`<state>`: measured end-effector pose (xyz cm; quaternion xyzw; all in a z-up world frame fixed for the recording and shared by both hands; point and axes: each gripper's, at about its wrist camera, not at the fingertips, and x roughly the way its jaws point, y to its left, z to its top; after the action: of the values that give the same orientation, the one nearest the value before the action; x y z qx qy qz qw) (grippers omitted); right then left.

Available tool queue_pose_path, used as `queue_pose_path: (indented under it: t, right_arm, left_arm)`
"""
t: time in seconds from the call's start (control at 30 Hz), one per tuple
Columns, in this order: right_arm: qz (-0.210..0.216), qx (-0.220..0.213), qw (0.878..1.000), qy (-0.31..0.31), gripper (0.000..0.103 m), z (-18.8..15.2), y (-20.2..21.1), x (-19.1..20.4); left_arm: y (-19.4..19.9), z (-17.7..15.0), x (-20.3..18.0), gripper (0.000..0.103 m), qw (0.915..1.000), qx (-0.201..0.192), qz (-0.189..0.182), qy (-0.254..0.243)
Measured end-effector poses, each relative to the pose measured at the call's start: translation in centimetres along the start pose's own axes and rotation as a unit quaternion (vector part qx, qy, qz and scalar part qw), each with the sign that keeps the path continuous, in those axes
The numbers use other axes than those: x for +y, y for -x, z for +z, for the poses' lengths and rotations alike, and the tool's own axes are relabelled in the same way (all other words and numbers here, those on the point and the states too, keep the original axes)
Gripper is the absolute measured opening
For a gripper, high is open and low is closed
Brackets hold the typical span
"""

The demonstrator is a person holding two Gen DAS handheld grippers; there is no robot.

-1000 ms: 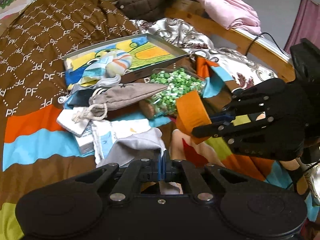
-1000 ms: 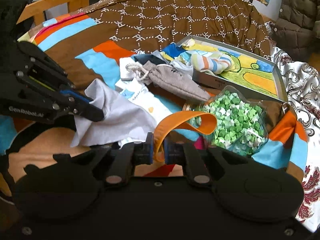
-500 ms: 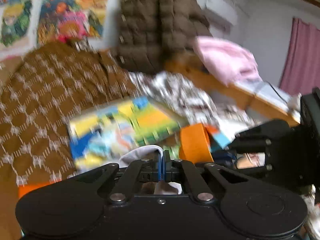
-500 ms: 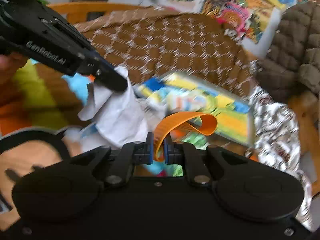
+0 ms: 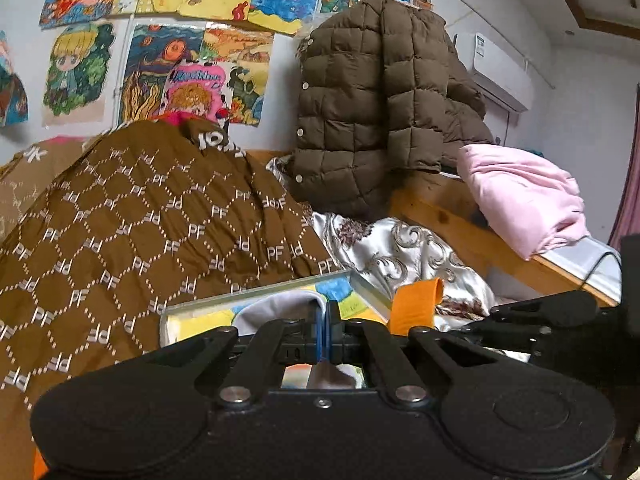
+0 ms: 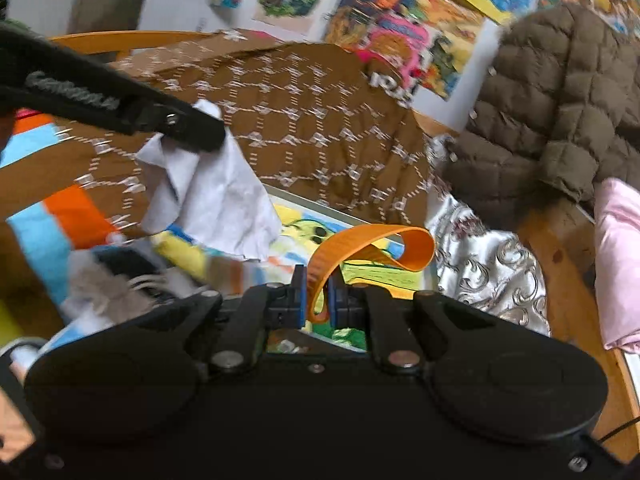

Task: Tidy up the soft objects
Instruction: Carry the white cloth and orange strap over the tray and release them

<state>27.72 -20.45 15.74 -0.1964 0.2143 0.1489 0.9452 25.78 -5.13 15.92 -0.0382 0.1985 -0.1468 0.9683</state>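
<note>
Brown PF-print quilt (image 5: 132, 232) covers the bed beyond both jaws, with the picture-lined tray (image 6: 360, 240) just ahead of them. Left gripper (image 5: 323, 334) is clenched on a white cloth (image 6: 216, 196), right gripper (image 6: 317, 300) pinches an orange strap (image 6: 372, 246)

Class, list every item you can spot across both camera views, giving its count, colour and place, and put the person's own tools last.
Cloth: one, white, hanging from left gripper.
Strap: one, orange, looped from right gripper.
Tray: one, colourful drawing inside, on bed.
Quilt: one, brown patterned, left.
Jacket: one, brown padded, hanging behind.
Blanket: one, pink, on wooden rail.
Drawings: many, multicoloured, on wall.
Left hand-held gripper: one, black, shut on cloth.
Right hand-held gripper: one, black, shut on strap.
</note>
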Motion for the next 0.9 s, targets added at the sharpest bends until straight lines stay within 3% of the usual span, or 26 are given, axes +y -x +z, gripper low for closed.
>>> queue_pose_path:
  t: [0.2, 0.43, 0.9]
  right_arm:
    - [-0.017, 0.026, 0.997, -0.075, 0.004, 0.0, -5.0, -3.3]
    - [-0.009, 0.046, 0.987, -0.153, 0.005, -0.9, -7.8, -5.7]
    - [-0.011, 0.113, 0.974, -0.197, 0.005, -5.2, -13.1, -8.0]
  left_arm:
    - [-4.7, -0.1, -0.3, 0.0, 0.9997, 0.005, 0.002, 0.024]
    - [-9.5, -0.5, -0.1, 0.0, 0.998, 0.017, -0.004, 0.061]
    - [-17.1, -4.3, 0.5, 0.0, 0.9877, 0.101, 0.008, 0.119]
